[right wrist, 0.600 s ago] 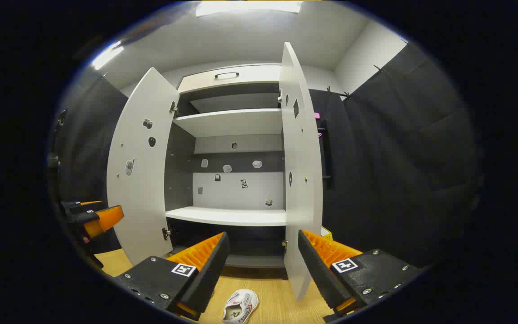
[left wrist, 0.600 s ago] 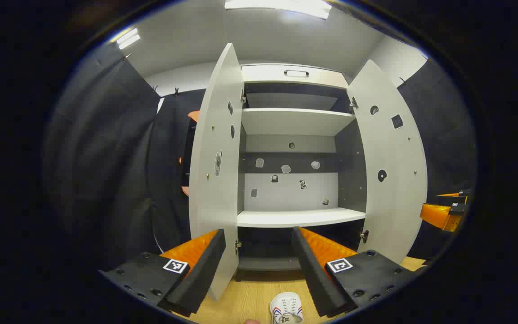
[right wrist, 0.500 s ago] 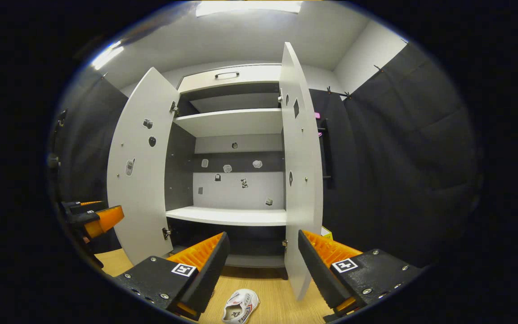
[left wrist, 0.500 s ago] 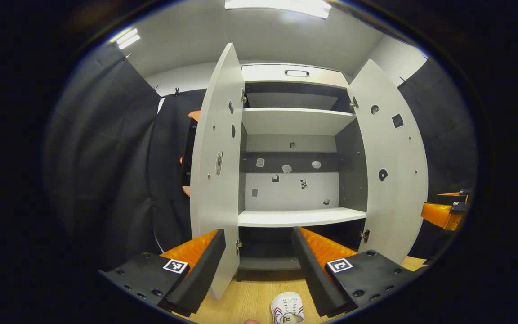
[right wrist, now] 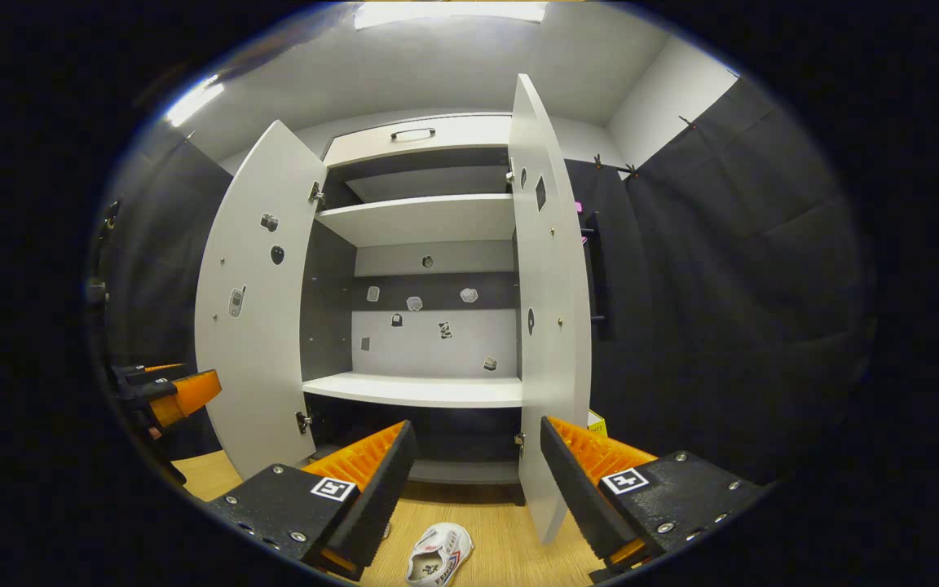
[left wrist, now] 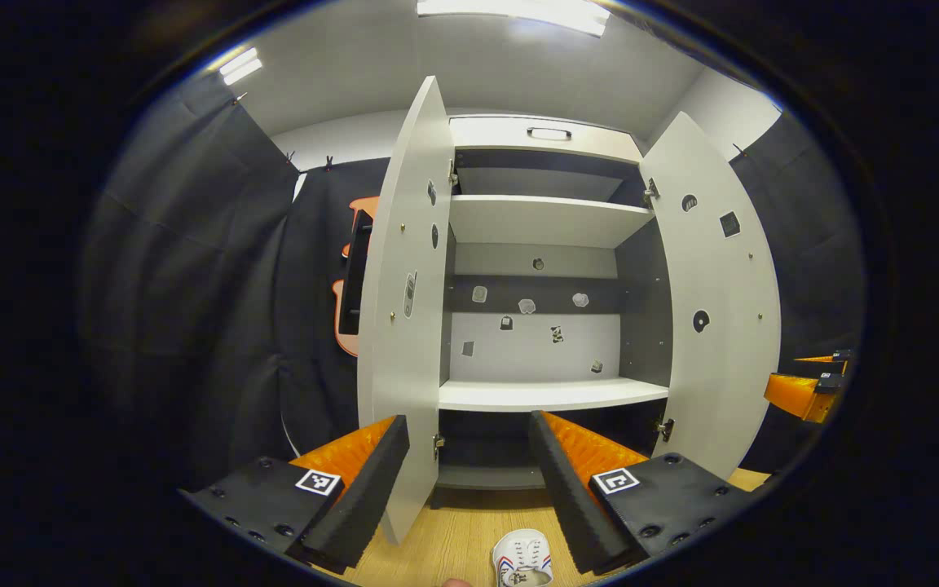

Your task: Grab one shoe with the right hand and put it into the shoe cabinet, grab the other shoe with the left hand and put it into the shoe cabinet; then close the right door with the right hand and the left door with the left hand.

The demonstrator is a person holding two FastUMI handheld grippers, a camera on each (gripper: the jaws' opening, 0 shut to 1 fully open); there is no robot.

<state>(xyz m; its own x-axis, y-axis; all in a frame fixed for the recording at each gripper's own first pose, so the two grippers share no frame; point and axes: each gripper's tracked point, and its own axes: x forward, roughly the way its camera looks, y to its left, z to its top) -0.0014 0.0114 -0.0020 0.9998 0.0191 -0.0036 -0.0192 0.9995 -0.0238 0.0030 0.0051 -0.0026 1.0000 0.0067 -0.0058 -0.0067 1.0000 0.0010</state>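
**Both doors wide, shoes still on the floor**

I hold the left gripper and right gripper level before the shoe cabinet, jaws of both spread open and empty. Each white sneaker lies on the wooden floor just below and between its jaws: one under mine on the left, one on the right. The left door and right door stand open, I judge to leave the lower shelf reachable.
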